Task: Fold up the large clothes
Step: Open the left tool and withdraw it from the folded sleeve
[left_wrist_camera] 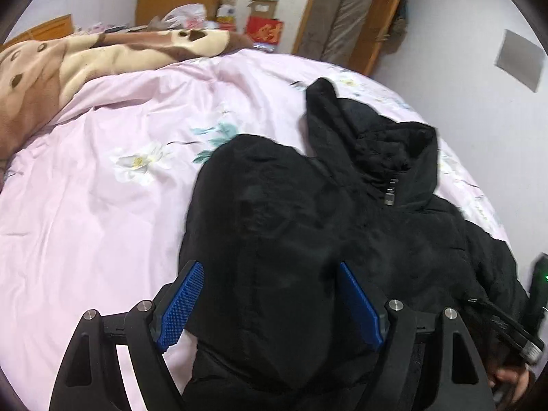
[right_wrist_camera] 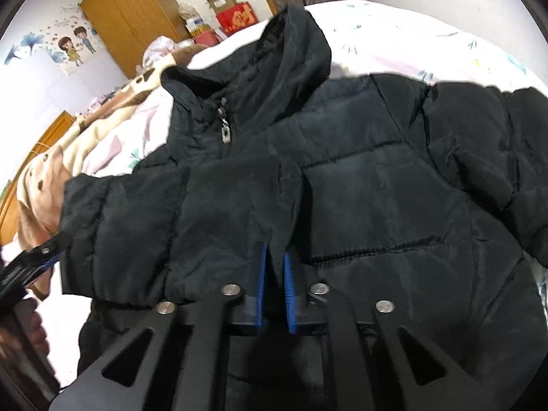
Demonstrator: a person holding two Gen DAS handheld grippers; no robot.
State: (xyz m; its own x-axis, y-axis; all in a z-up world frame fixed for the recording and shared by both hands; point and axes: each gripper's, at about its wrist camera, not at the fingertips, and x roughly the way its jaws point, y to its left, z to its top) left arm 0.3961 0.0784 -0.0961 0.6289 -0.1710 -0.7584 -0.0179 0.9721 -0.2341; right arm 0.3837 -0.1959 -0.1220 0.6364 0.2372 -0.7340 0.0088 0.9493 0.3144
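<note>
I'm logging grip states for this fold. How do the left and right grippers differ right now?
The left gripper has its jaws spread wide, with a bulky part of the black jacket sitting between them; the right gripper has its jaws nearly together, pinching a thin fold of the jacket. The left one's pads look apart from the fabric; the right one's press it. Both have blue pads and black frames.

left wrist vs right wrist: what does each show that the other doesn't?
Left wrist only: the left tool, jaws wide open around a black sleeve, and a teal flower print on the pink bedsheet. Right wrist only: the right tool shut on a fold of the black jacket, and a cartoon wall sticker. Both: jacket, zipper pull, red box.
</note>
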